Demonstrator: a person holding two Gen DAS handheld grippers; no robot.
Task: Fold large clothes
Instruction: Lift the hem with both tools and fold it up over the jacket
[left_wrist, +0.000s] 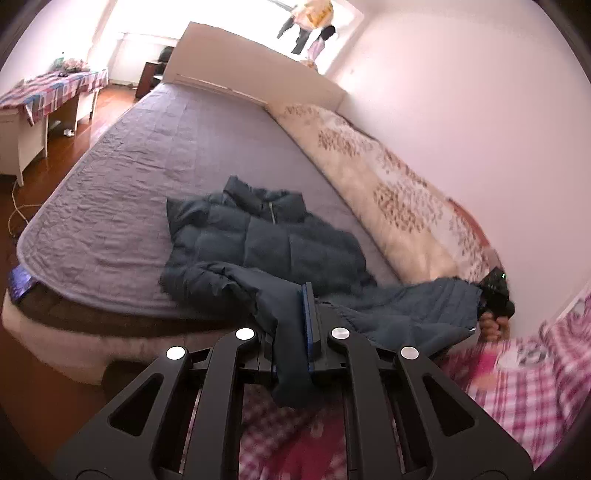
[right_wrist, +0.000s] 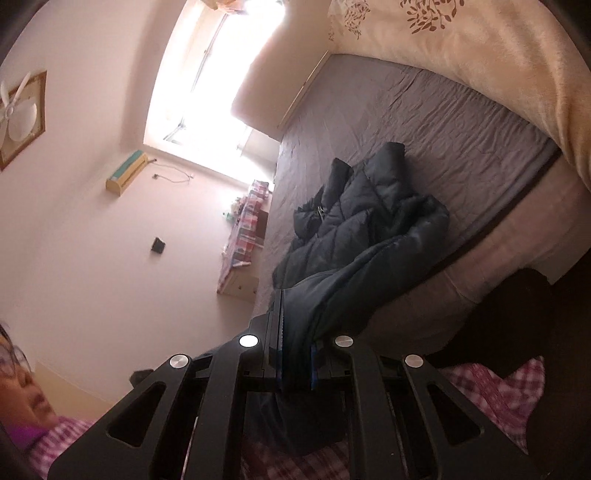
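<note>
A dark teal puffer jacket (left_wrist: 266, 240) lies on the grey bed sheet (left_wrist: 147, 155), collar toward the headboard, its lower hem lifted off the near edge of the bed. My left gripper (left_wrist: 301, 295) is shut on one corner of that hem, and the fabric hangs down between the fingers. The right gripper (left_wrist: 493, 291) shows at the far right of the left wrist view, holding the other hem corner. In the right wrist view, my right gripper (right_wrist: 284, 314) is shut on the jacket (right_wrist: 369, 221), which stretches from the fingers back onto the sheet (right_wrist: 443, 110).
A cream floral quilt (left_wrist: 388, 177) is rolled along the wall side of the bed. A white headboard (left_wrist: 258, 70) stands at the far end. A desk with a checked cloth (left_wrist: 48, 92) is left of the bed. The person's plaid clothing (left_wrist: 524, 387) fills the foreground.
</note>
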